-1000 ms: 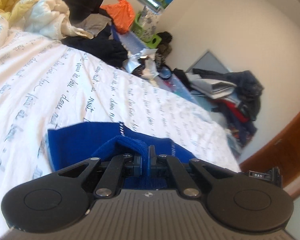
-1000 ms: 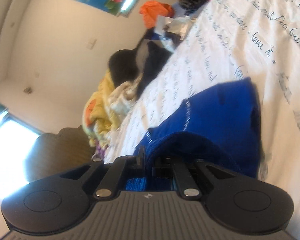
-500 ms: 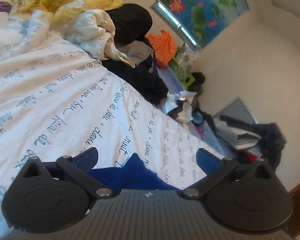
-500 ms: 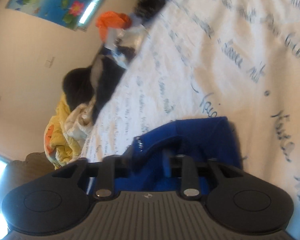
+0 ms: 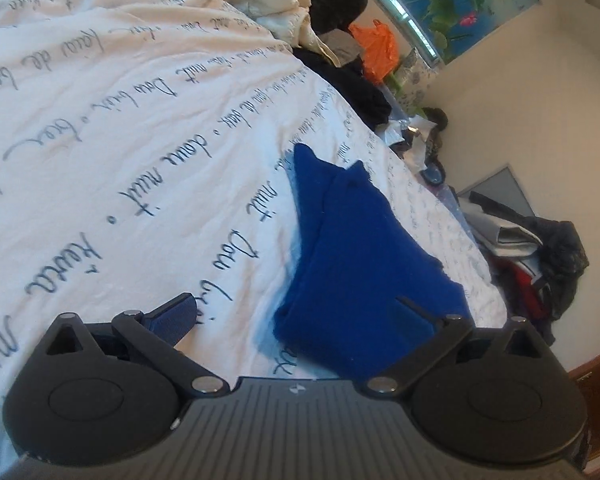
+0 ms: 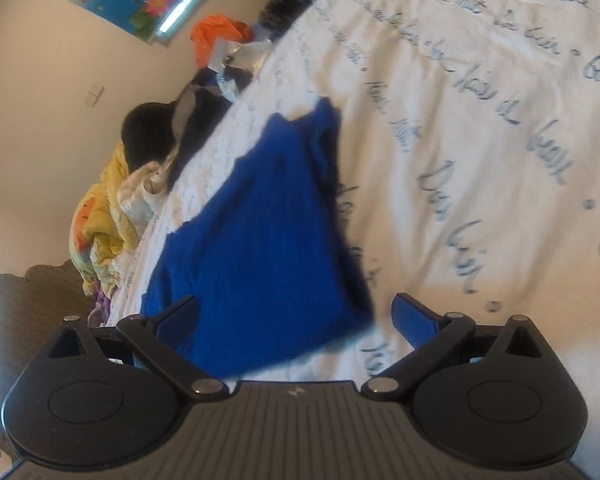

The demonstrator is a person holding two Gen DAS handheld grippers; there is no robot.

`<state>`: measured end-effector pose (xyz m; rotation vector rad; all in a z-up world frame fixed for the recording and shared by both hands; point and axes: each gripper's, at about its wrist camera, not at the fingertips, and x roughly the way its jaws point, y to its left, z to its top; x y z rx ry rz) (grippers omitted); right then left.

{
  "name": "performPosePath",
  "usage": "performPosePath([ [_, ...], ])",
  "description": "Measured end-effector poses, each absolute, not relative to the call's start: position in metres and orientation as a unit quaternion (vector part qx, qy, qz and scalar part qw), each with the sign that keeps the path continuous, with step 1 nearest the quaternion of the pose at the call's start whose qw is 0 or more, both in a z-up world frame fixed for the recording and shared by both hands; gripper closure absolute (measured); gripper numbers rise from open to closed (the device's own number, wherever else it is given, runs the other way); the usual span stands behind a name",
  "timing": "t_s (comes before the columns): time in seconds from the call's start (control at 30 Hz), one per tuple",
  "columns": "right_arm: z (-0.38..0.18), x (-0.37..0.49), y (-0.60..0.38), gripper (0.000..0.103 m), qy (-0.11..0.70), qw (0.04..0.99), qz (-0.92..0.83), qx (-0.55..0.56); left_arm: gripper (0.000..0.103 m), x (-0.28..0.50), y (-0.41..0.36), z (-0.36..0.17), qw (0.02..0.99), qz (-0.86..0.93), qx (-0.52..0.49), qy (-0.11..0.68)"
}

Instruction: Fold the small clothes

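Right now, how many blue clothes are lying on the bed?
1. A folded blue garment lies on the white bedspread, near the bed's edge. More clothes are piled beyond the bed; a blue one could be hidden there.

Both grippers wide apart, nothing clamped.

Left gripper (image 5: 296, 312): jaws spread wide, tilted downward, nothing pinched btwn the fingers (image 5: 176, 316); right-hand finger hard to make out. Right gripper (image 6: 296, 320): jaws opening, now spread wide, also angled down, blue pads (image 6: 414, 318) clear on both sides, no grip on anything. No hand or sleeve visible in either view.
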<state>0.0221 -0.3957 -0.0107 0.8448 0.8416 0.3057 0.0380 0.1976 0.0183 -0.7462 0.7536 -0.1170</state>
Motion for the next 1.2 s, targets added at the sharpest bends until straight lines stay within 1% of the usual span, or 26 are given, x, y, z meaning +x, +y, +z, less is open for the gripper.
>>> performPosePath([
  [0.03,-0.011,0.025,-0.391,0.0,0.392,0.816,0.146,0.398,0.002,0.042,0.191,0.019,0.86,-0.058,-0.354,0.363],
  [0.07,-0.011,0.028,-0.385,0.005,0.392,0.817,0.148,0.397,0.003,0.047,0.184,0.02,0.859,-0.064,-0.348,0.369],
  [0.1,-0.011,0.032,-0.38,0.013,0.395,0.817,0.151,0.393,0.005,0.051,0.176,0.021,0.858,-0.073,-0.341,0.378],
  [0.13,-0.012,0.037,-0.375,0.049,0.406,0.814,0.151,0.386,0.021,0.055,0.169,0.021,0.855,-0.079,-0.336,0.387],
  [0.17,-0.015,0.044,-0.369,0.081,0.429,0.809,0.147,0.375,0.05,0.059,0.163,0.022,0.854,-0.083,-0.326,0.397],
  [0.23,-0.018,0.049,-0.363,0.09,0.438,0.811,0.146,0.36,0.094,0.07,0.153,0.013,0.84,-0.082,-0.309,0.438],
  [0.27,-0.019,0.051,-0.361,0.096,0.447,0.804,0.153,0.36,0.094,0.07,0.151,0.012,0.842,-0.077,-0.31,0.434],
  [0.37,-0.012,0.051,-0.356,0.098,0.444,0.811,0.162,0.345,0.096,0.067,0.145,0.023,0.855,-0.074,-0.282,0.429],
  [0.43,-0.001,0.047,-0.358,0.099,0.428,0.813,0.179,0.35,0.096,0.054,0.145,0.042,0.868,-0.09,-0.272,0.406],
  [0.6,0.034,0.008,-0.373,0.099,0.397,0.825,0.218,0.34,0.096,-0.007,0.156,0.087,0.879,-0.14,-0.255,0.378],
  [0.67,0.037,-0.021,-0.381,0.099,0.397,0.82,0.23,0.343,0.095,-0.037,0.165,0.085,0.872,-0.153,-0.255,0.388],
  [0.73,0.025,-0.051,-0.389,0.099,0.405,0.804,0.238,0.364,0.094,-0.062,0.173,0.069,0.871,-0.15,-0.245,0.399],
  [0.77,0.016,-0.064,-0.391,0.096,0.411,0.797,0.236,0.375,0.084,-0.07,0.179,0.056,0.866,-0.153,-0.243,0.409],
  [0.8,0.009,-0.075,-0.392,0.095,0.416,0.797,0.221,0.377,0.078,-0.078,0.189,0.046,0.865,-0.142,-0.247,0.414],
  [0.83,0.003,-0.082,-0.396,0.087,0.421,0.8,0.203,0.377,0.059,-0.083,0.199,0.04,0.865,-0.117,-0.257,0.415],
  [0.87,0.001,-0.084,-0.401,0.076,0.424,0.807,0.182,0.369,0.034,-0.085,0.214,0.038,0.866,-0.089,-0.275,0.407],
  [0.9,0.002,-0.083,-0.406,0.07,0.422,0.818,0.153,0.36,0.022,-0.083,0.225,0.041,0.87,-0.066,-0.29,0.393],
  [0.93,0.007,-0.077,-0.411,0.06,0.413,0.83,0.131,0.352,0.01,-0.078,0.233,0.051,0.88,-0.046,-0.297,0.368],
  [0.97,0.015,-0.069,-0.415,0.048,0.397,0.842,0.122,0.343,0.009,-0.069,0.236,0.062,0.892,-0.033,-0.293,0.342],
  [1.0,0.024,-0.058,-0.415,0.041,0.378,0.854,0.128,0.334,0.009,-0.058,0.235,0.073,0.904,-0.027,-0.279,0.322],
  [1.03,0.034,-0.045,-0.413,0.037,0.36,0.865,0.142,0.32,0.01,-0.042,0.228,0.083,0.916,-0.018,-0.257,0.307],
  [1.1,0.048,-0.007,-0.399,0.037,0.351,0.877,0.162,0.287,0.014,-0.005,0.207,0.092,0.928,-0.017,-0.221,0.298],
  [1.13,0.053,0.013,-0.391,0.037,0.349,0.879,0.168,0.278,0.02,0.017,0.193,0.091,0.932,-0.026,-0.202,0.3],
  [1.17,0.053,0.035,-0.383,0.038,0.348,0.881,0.172,0.269,0.031,0.039,0.178,0.087,0.933,-0.029,-0.183,0.308],
  [1.2,0.054,0.056,-0.373,0.039,0.353,0.885,0.172,0.25,0.034,0.059,0.163,0.082,0.933,-0.033,-0.166,0.319],
])
